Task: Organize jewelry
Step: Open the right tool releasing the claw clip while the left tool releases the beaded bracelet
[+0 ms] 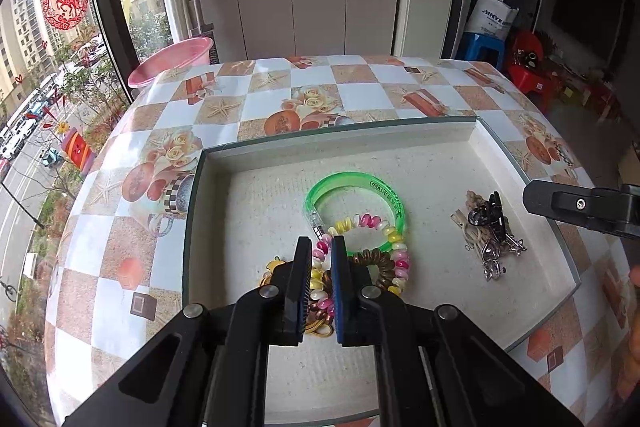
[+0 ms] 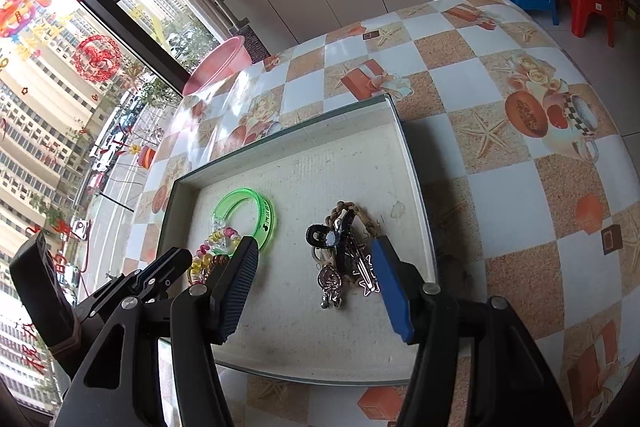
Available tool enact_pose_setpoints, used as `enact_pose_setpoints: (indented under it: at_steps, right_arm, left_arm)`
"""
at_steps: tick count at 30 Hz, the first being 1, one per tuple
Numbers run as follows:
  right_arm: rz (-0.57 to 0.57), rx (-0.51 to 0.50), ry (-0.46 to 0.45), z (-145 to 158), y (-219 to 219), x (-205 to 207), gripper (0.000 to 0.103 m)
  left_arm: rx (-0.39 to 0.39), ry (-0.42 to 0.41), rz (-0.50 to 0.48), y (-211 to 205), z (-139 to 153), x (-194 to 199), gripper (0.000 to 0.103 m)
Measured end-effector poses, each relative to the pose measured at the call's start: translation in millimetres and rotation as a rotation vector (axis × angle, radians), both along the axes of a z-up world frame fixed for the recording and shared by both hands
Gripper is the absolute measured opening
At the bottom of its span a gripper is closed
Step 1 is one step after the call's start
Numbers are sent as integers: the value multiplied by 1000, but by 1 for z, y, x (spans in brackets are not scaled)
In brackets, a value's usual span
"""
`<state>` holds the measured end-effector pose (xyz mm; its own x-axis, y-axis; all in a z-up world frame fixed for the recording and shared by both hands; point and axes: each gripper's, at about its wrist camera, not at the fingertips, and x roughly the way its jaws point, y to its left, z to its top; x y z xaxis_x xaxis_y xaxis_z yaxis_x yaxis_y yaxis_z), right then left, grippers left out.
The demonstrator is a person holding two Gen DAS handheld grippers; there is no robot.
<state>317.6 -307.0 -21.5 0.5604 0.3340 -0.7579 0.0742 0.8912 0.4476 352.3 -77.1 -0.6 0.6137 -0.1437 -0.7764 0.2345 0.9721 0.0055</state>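
Left wrist view: the left gripper (image 1: 321, 247) points down into a shallow white tray (image 1: 404, 133) that sits on a table (image 1: 360, 95) covered in a checked cloth with starfish and rose prints. Its two jaws stand only a narrow way apart. A pastel spiral hair tie (image 1: 394, 245) of pink, yellow and white coils runs through the slot between them, but whether the pads press on it cannot be told. Just right of the jaws lies a brown spiral hair tie (image 1: 372, 261), touching the pastel one. A translucent green bangle (image 1: 360, 193) lies just beyond, its near edge overlapping the pastel coils. Yellow elastic bands (image 1: 318, 329) show under the jaws, on the near left of the tray.

On the right side of the tray, well apart from that cluster, is a pile of hair clips and trinkets (image 1: 488, 227): a black claw clip, a braided cord and silver metal pieces, tangled together. The other gripper's black body pokes in from the right edge of this view.

Right wrist view: the right gripper (image 2: 316, 259) hovers over that pile with its jaws wide apart, one finger on each side and nothing clamped. The pads are clear of the clips. To its left the green bangle and pastel coils lie near the tray's left wall, beside the left gripper. A pink basin (image 2: 220, 63) stands beyond the table's far edge, near a large window.
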Motion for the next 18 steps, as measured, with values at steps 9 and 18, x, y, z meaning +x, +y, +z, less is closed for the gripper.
enact_pose_setpoints:
  at_steps: [9, 18]
  right_arm:
    - [-14, 31, -15, 4, -5, -8, 77]
    - [23, -33, 6, 3, 7, -18, 87]
  left_arm:
    - [8, -72, 40, 6, 22, -12, 103]
    - [62, -71, 71, 15, 22, -36, 103]
